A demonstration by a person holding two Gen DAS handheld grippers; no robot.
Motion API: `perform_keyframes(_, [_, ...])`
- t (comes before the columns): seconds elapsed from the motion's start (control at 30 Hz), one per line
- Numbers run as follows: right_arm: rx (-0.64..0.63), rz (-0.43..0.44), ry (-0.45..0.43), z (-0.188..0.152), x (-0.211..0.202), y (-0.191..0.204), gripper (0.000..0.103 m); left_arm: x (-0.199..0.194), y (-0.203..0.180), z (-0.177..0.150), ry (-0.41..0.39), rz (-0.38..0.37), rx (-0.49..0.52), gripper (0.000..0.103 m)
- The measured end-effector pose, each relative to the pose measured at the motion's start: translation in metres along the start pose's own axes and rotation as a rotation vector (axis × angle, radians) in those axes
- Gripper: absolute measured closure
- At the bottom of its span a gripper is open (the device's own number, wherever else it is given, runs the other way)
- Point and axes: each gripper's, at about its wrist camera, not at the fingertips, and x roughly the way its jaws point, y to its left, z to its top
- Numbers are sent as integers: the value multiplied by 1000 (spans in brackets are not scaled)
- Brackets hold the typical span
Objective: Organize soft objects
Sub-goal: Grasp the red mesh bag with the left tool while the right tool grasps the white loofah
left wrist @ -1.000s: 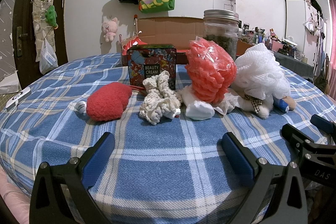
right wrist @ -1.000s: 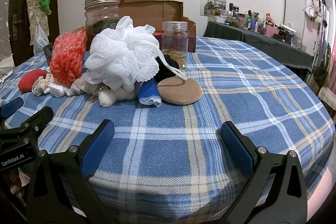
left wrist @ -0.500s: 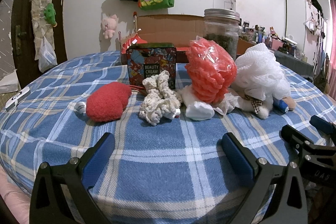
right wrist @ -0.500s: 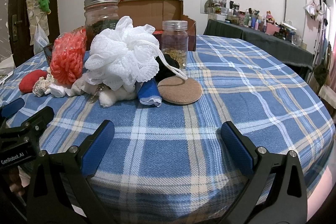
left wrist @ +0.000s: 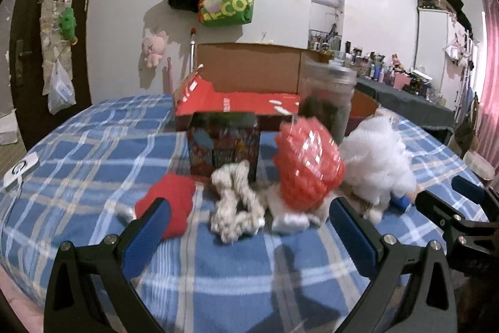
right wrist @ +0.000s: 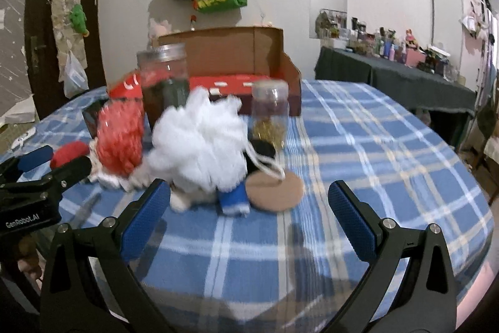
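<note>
Two hand-held grippers, left (left wrist: 248,227) and right (right wrist: 249,211), both spread wide, empty, above blue plaid table (right wrist: 374,152). Near table's middle, in a row: red fuzzy pad (left wrist: 174,202), cream knitted scrunchie (left wrist: 235,202), orange-red mesh sponge (left wrist: 308,158), white mesh bath pouf (right wrist: 199,139), round tan cosmetic puff (right wrist: 276,191).

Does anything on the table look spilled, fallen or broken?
Nothing stands out. The jars stand upright with lids on, and the soft things, such as the white pouf, lie in a loose row. Motion blur hides fine detail.
</note>
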Motion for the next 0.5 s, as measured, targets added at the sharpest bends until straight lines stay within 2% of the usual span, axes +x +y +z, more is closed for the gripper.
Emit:
perform_keyframes(0.17, [-34,111,-5,21,11,-2,0,6,-6,19,3,-44,46,0])
perform_keyframes(0.37, [-65,295,85,45,41,-11,0,20,-14,34,32,-112,103,0])
perform_keyframes(0.5, [-93,385,171,51,61,-11,0,34,-19,42,68,-132,135,0])
